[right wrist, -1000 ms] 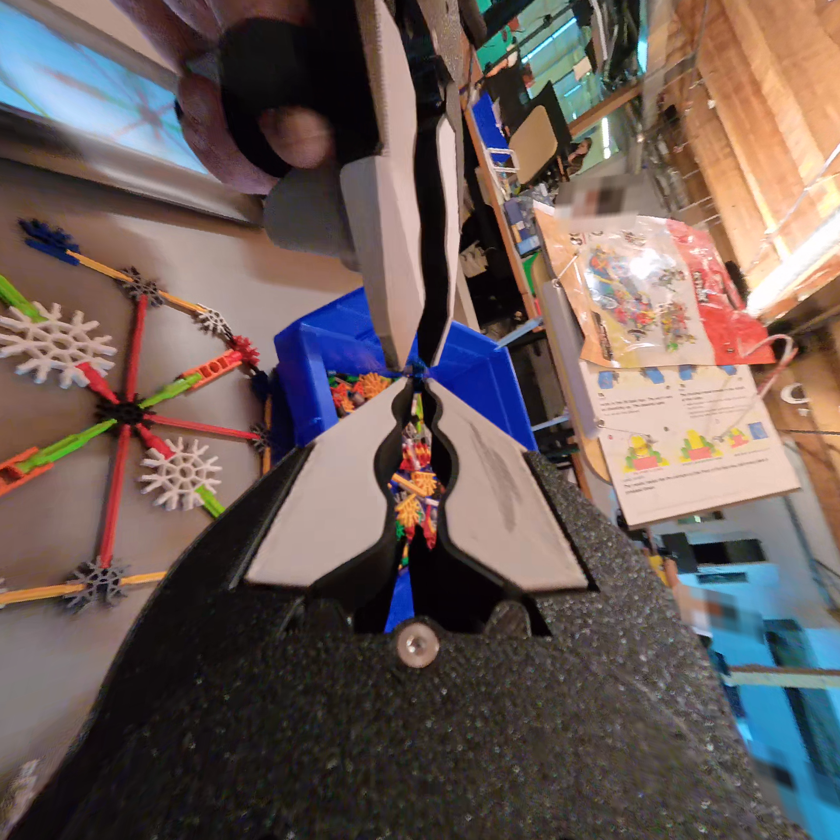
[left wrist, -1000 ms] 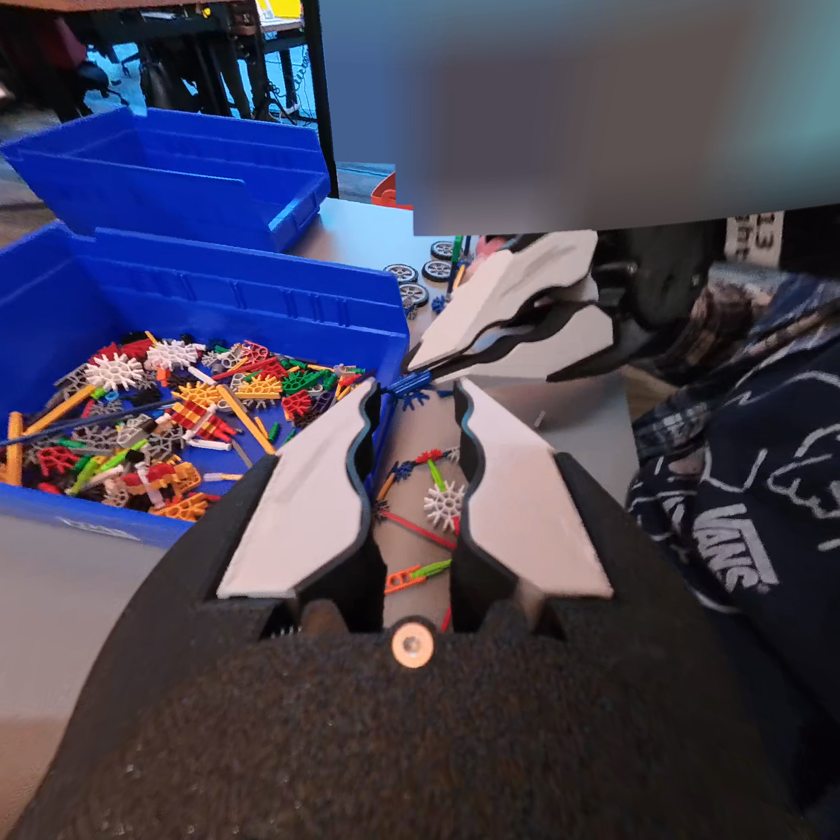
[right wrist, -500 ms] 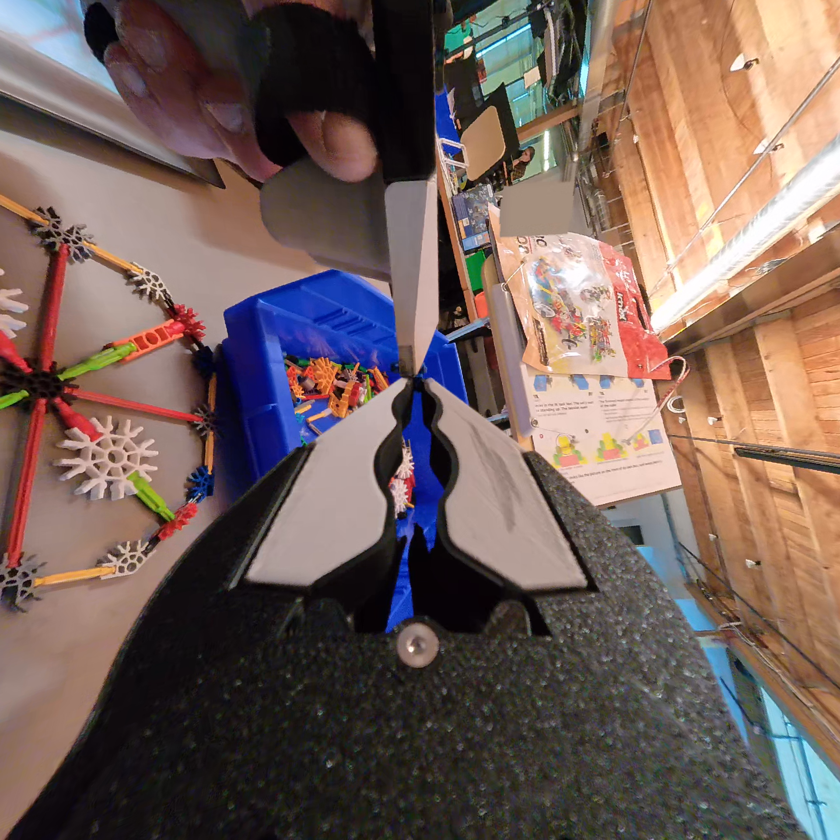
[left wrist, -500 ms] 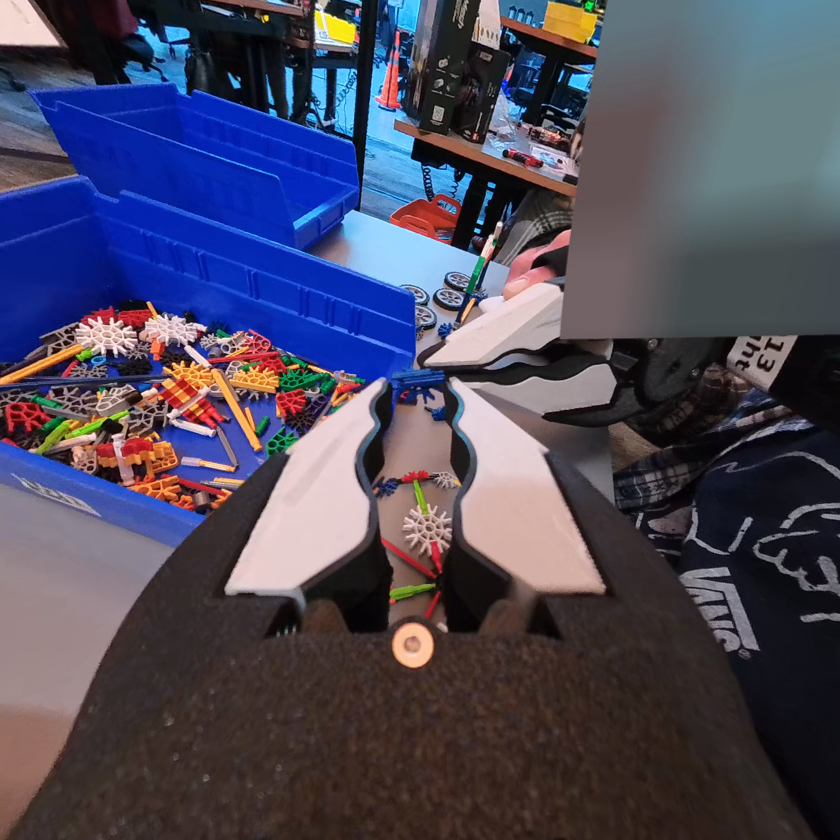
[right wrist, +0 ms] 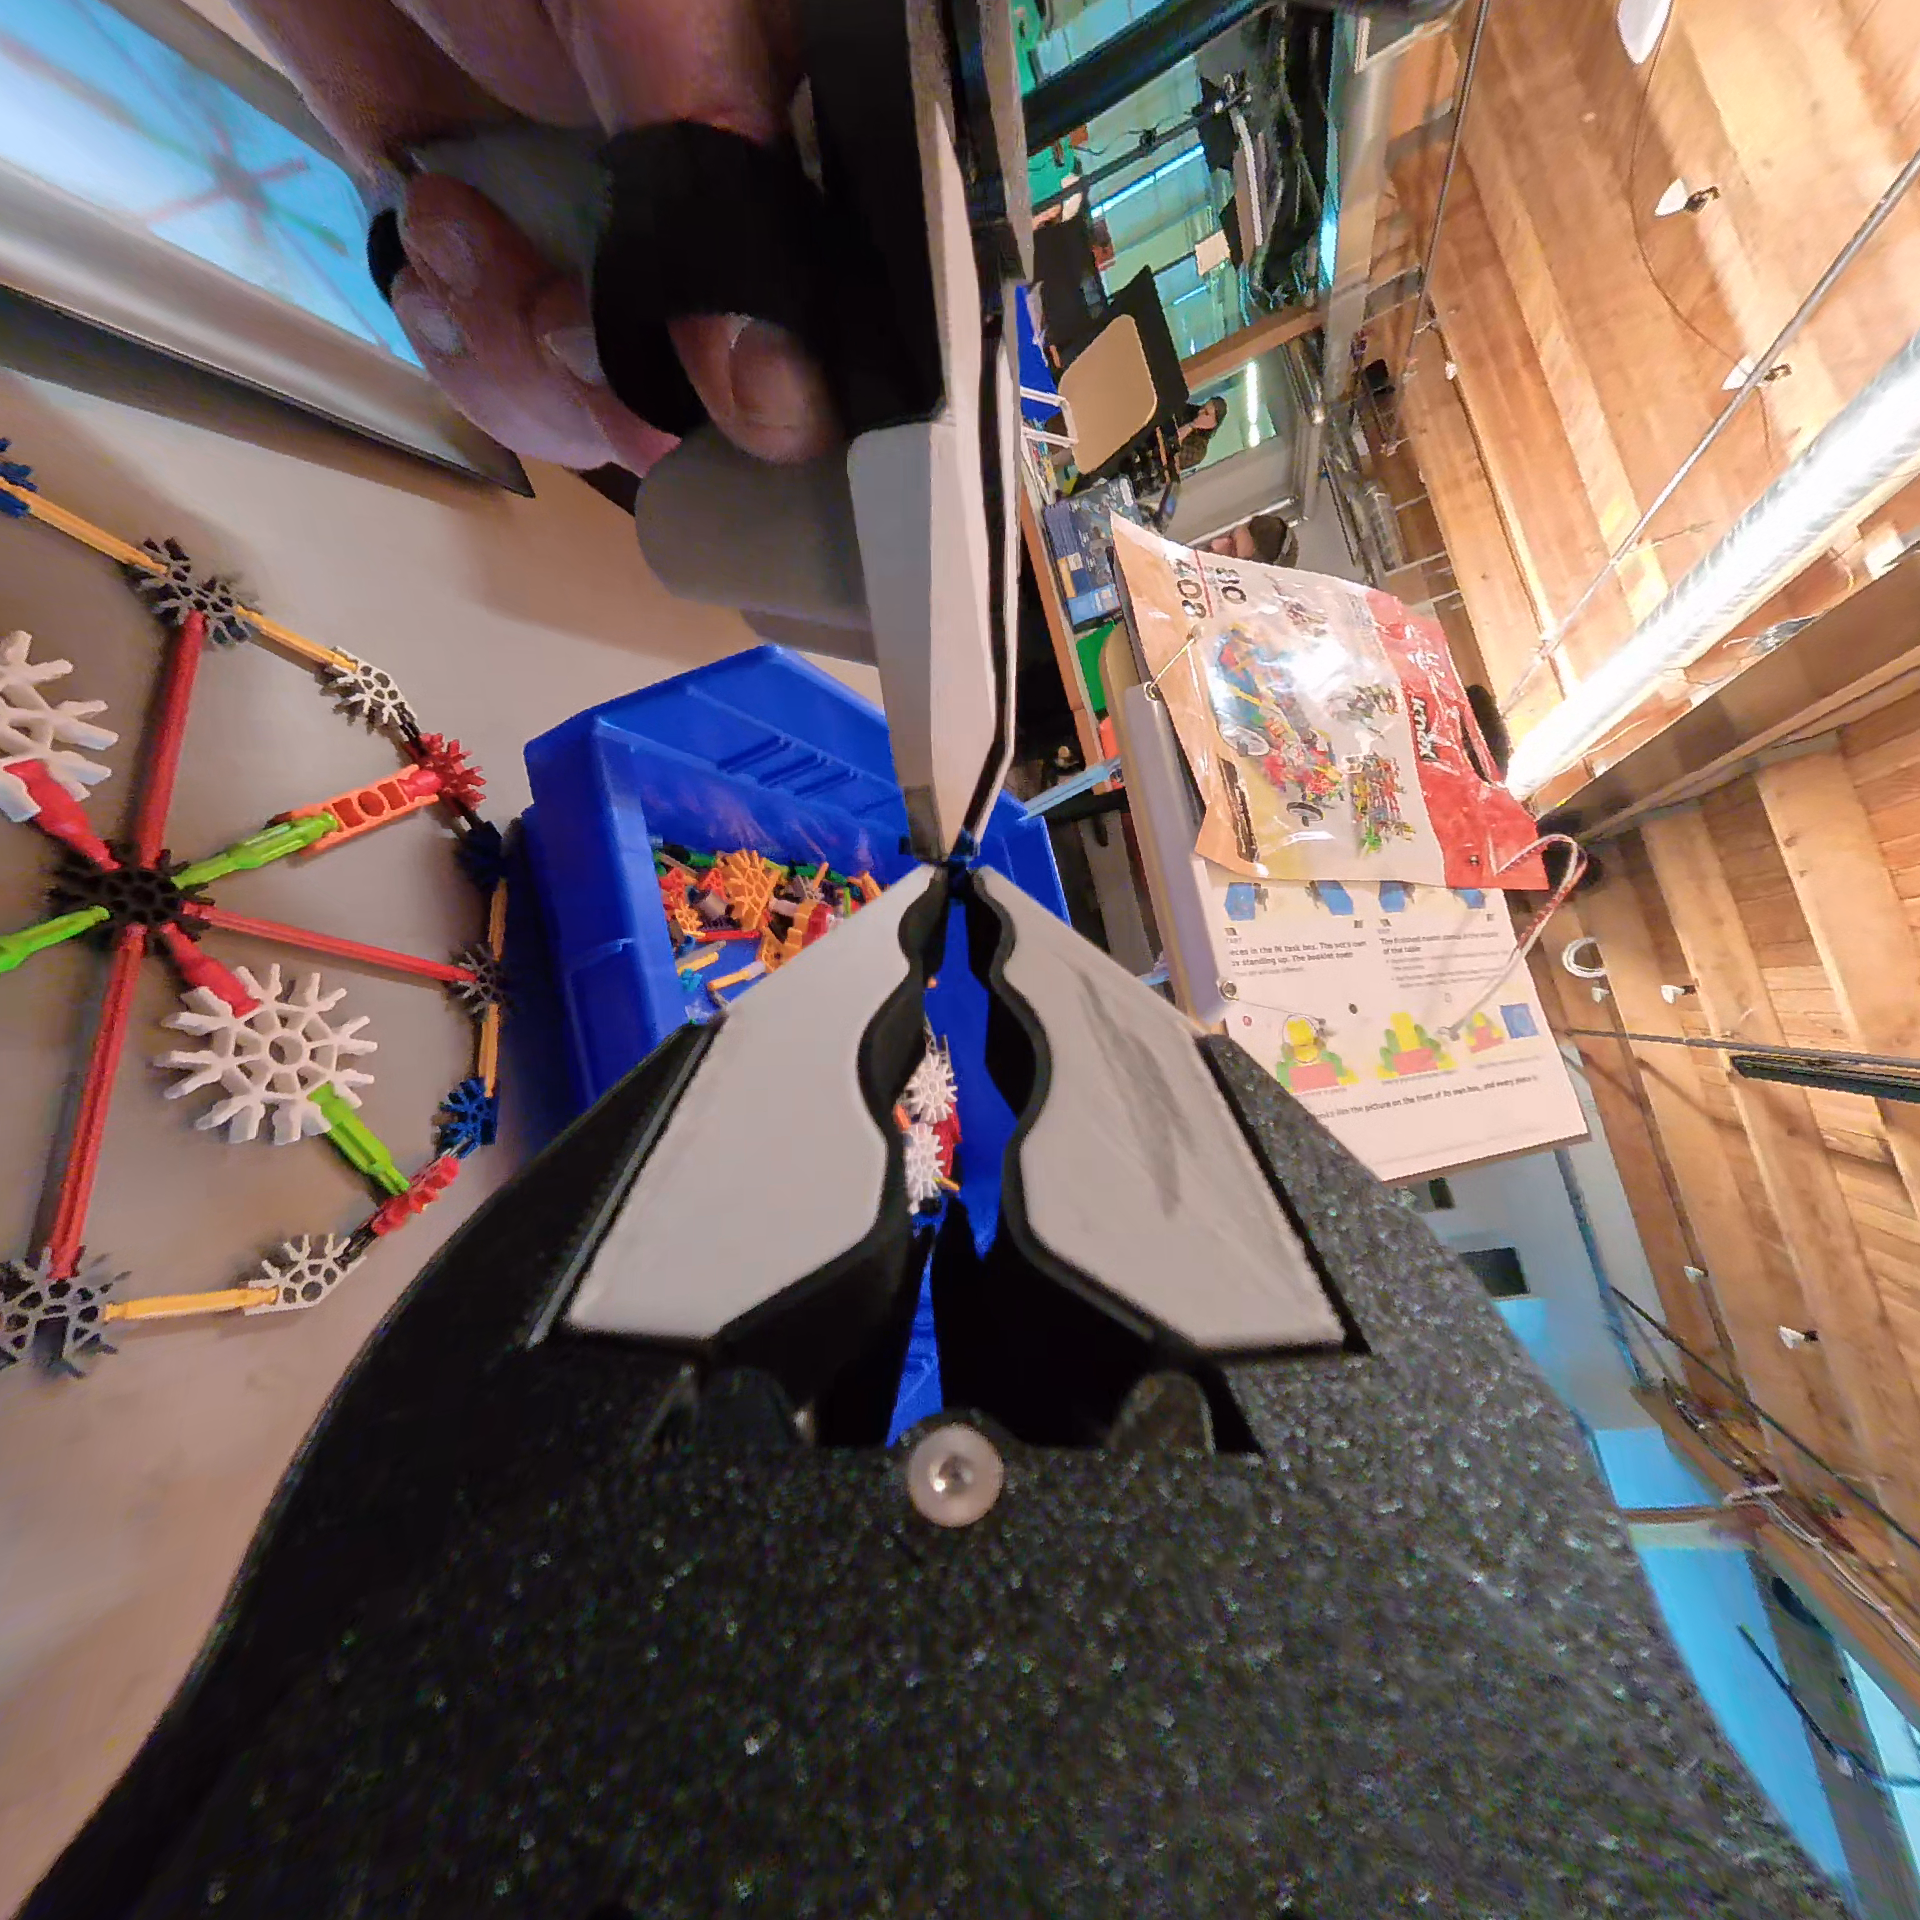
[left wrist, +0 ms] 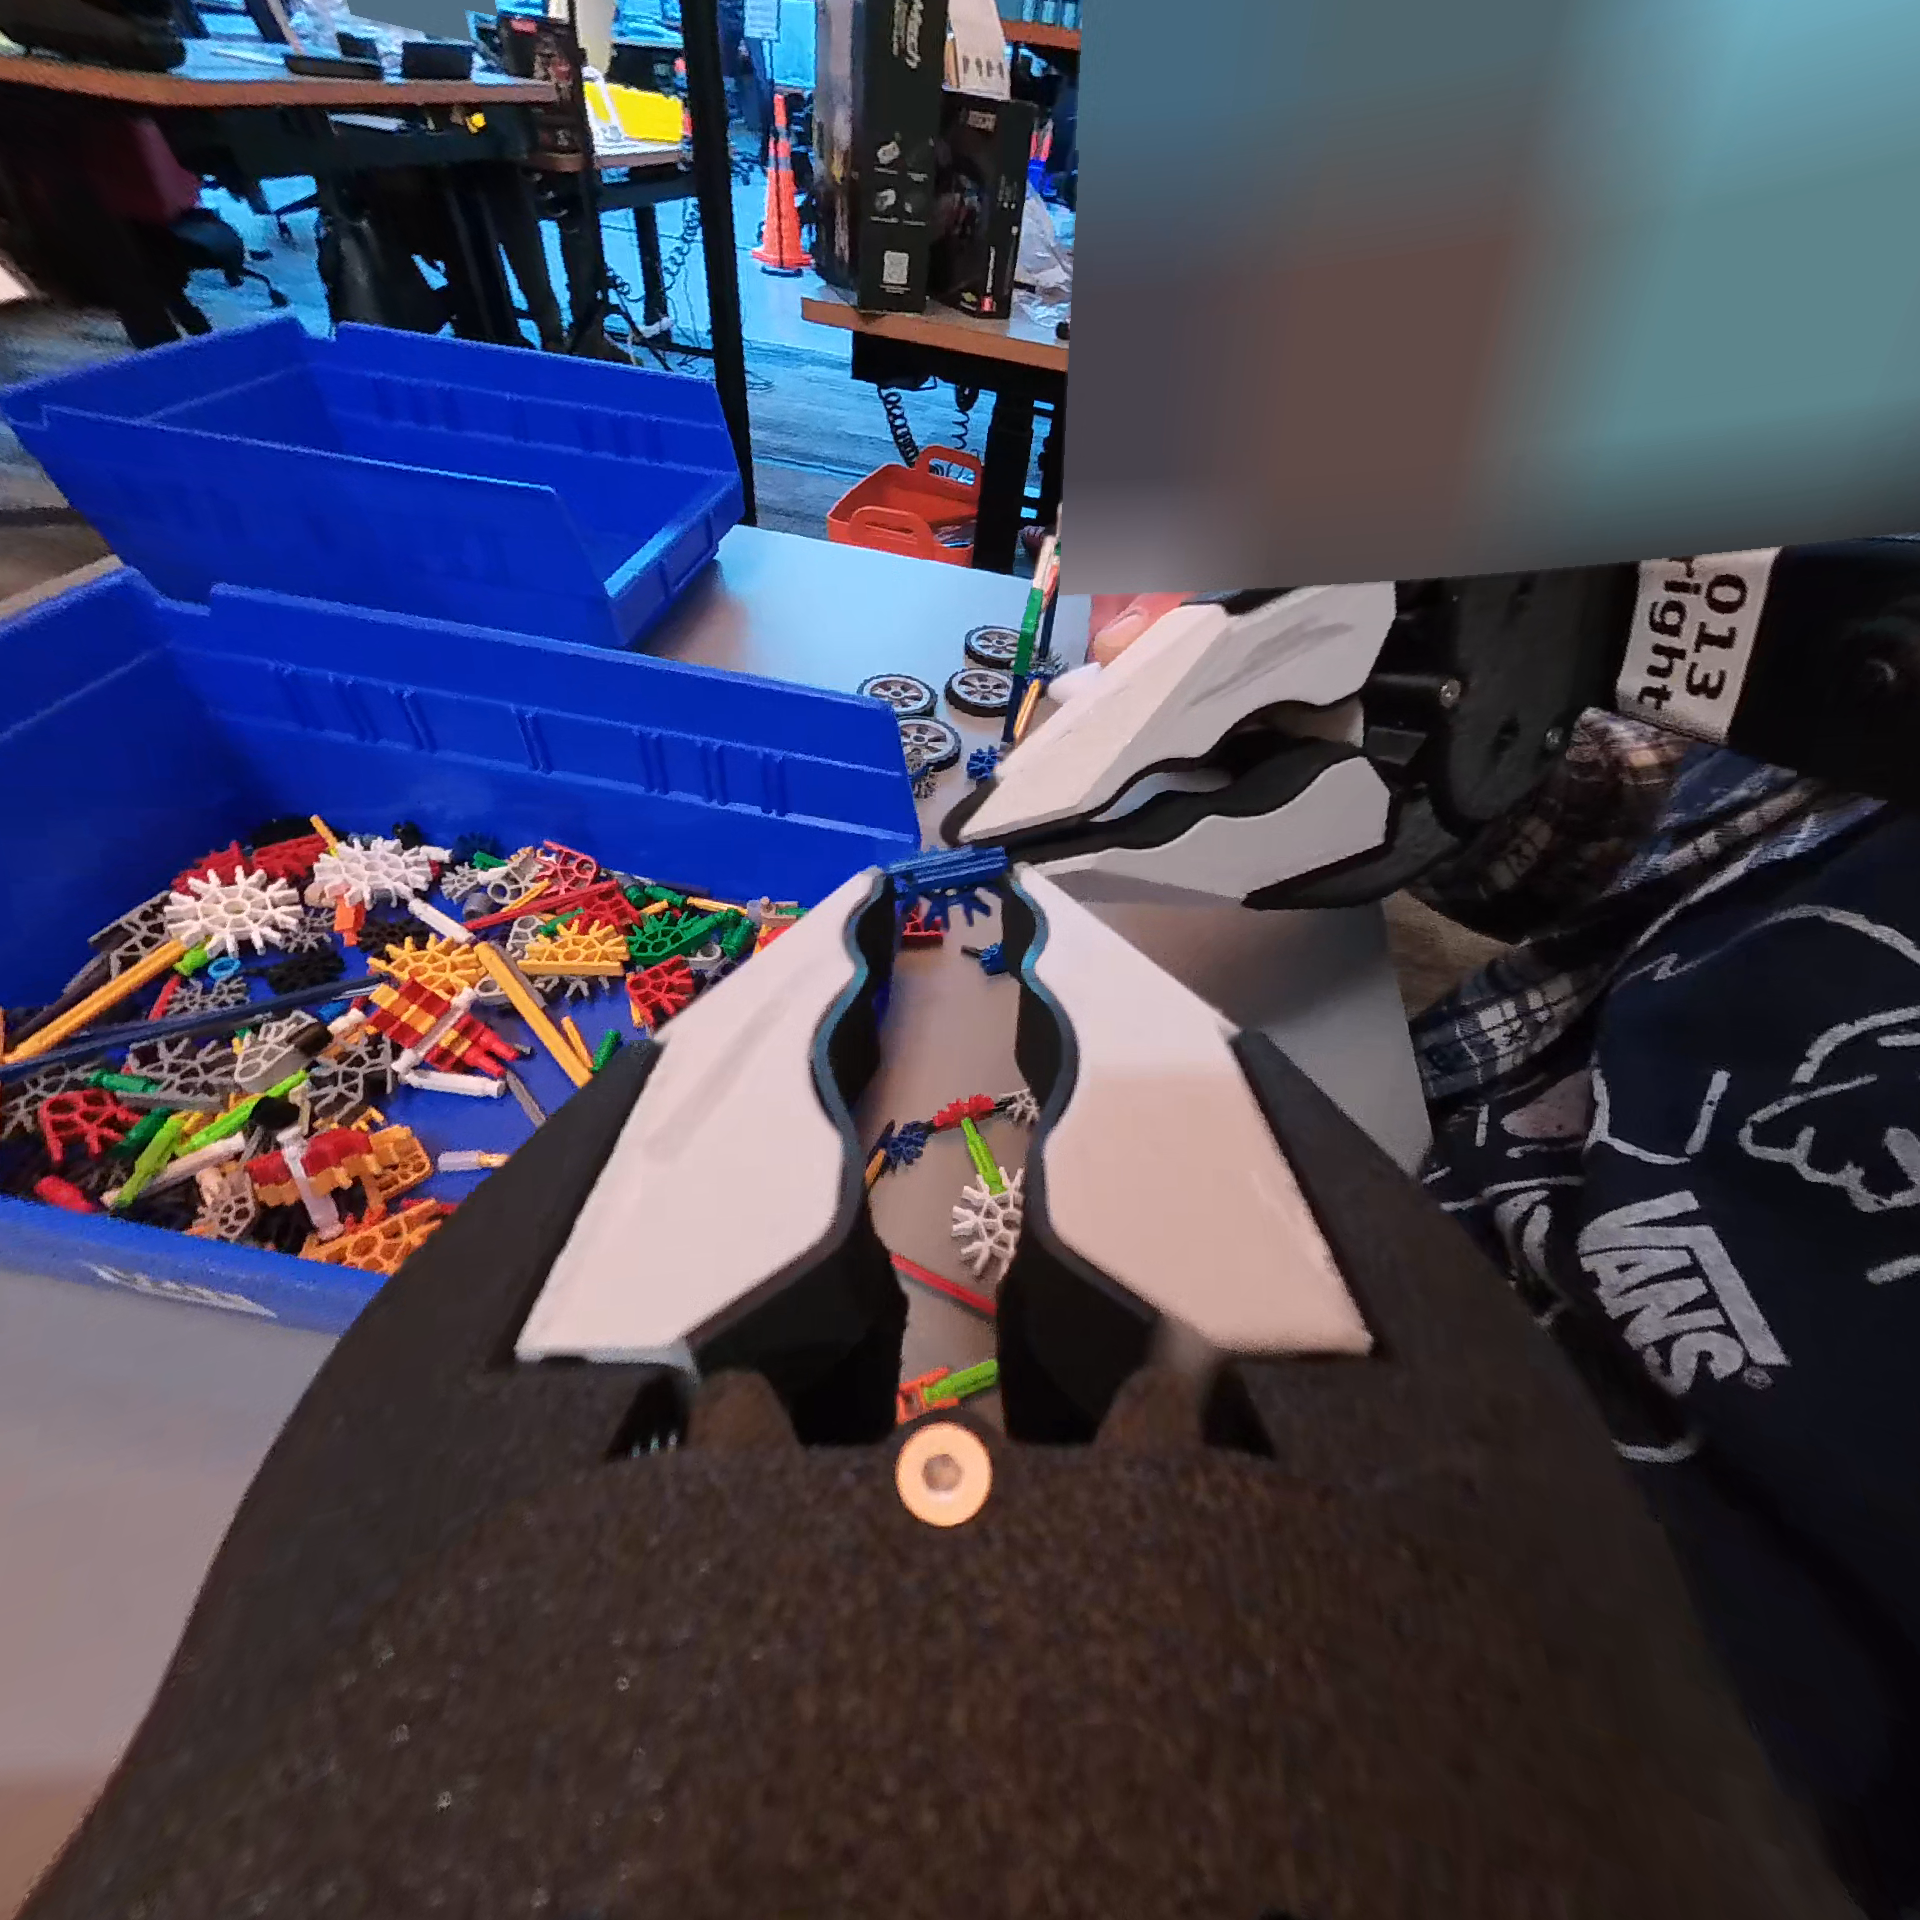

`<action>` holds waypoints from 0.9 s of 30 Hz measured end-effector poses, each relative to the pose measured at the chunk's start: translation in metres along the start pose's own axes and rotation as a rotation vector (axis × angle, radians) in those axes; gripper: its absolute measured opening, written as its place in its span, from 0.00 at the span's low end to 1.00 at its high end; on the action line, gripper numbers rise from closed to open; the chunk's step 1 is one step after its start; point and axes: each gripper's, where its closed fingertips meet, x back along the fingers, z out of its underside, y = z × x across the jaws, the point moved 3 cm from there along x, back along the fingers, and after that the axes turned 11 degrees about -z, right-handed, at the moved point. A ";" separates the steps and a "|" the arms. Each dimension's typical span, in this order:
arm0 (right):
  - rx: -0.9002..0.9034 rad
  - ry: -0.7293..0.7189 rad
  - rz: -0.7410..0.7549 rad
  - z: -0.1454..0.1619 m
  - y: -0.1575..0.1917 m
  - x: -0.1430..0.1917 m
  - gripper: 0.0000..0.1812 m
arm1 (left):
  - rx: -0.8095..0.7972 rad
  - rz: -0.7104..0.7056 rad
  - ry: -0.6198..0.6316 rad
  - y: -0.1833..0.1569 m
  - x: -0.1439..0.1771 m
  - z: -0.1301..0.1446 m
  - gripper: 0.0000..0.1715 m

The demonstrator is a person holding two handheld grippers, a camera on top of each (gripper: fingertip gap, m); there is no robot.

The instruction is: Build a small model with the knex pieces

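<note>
A small blue connector piece (left wrist: 948, 868) is clamped by the left claw (left wrist: 948, 883) and the right claw (right wrist: 948, 871), tip to tip, above the tabletop (left wrist: 831, 613) beside the blue parts bin (left wrist: 540, 748).

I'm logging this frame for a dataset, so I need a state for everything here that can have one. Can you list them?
left claw: shut on the blue connector piece
blue connector piece: held in the air between both claws' tips
right claw: tips closed at the blue piece
near blue bin: open, holding loose building pieces
far blue bin: open, looks empty
wheel-shaped model: assembled, lying flat on the table
small wheels: loose on the table
</note>
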 end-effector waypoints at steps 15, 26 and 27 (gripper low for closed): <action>-0.081 -0.063 -0.018 0.001 -0.013 0.008 0.00 | -0.103 0.048 -0.048 0.001 -0.003 -0.014 0.12; 0.041 0.004 0.036 0.001 -0.015 0.007 0.01 | 0.116 0.053 -0.028 -0.001 -0.003 -0.018 0.16; 0.053 0.007 0.034 0.001 -0.014 0.007 0.01 | 0.133 0.054 -0.023 0.000 -0.003 -0.018 0.14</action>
